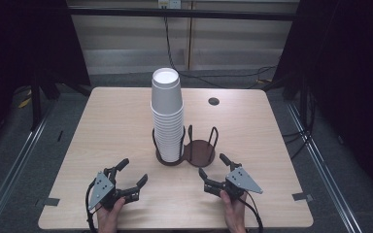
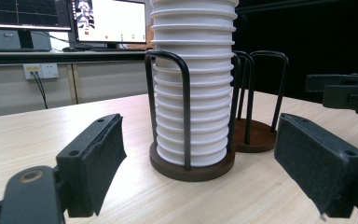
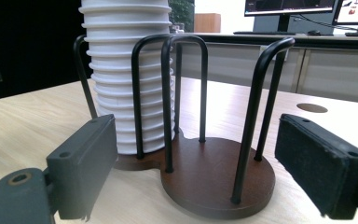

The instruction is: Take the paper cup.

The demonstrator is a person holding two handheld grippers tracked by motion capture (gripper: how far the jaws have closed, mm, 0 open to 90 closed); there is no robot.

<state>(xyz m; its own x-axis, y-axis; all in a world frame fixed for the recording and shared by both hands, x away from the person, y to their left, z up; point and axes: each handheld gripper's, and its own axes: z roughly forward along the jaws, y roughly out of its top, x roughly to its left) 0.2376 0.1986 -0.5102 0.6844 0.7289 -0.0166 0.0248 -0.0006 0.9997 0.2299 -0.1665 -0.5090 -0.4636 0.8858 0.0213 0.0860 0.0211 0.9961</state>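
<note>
1. High view: A two-bay holder (image 1: 201,151) stands at mid-table. Its left bay carries a tall stack (image 1: 167,114) of nested white cups, mouths down and long axis upright; its right bay is empty. The left gripper (image 1: 133,174) and right gripper (image 1: 212,167) rest on the table near the front edge, one to each side of the holder, both with jaws spread wide and holding nothing. The stack lies forward of both. By judgement, the left gripper is more nearly in line with the stack and the right gripper with the empty bay.

2. Left gripper view: The stack (image 2: 192,93) stands straight ahead between the wide jaws, apart from both pads, enclosed by black wire hoops on a brown base (image 2: 193,169). The empty bay lies behind and to the right.

3. Right gripper view: The empty bay (image 3: 216,175) lies ahead between the wide jaws. The stack (image 3: 123,79) stands left of it, seated in the adjoining bay.
</note>
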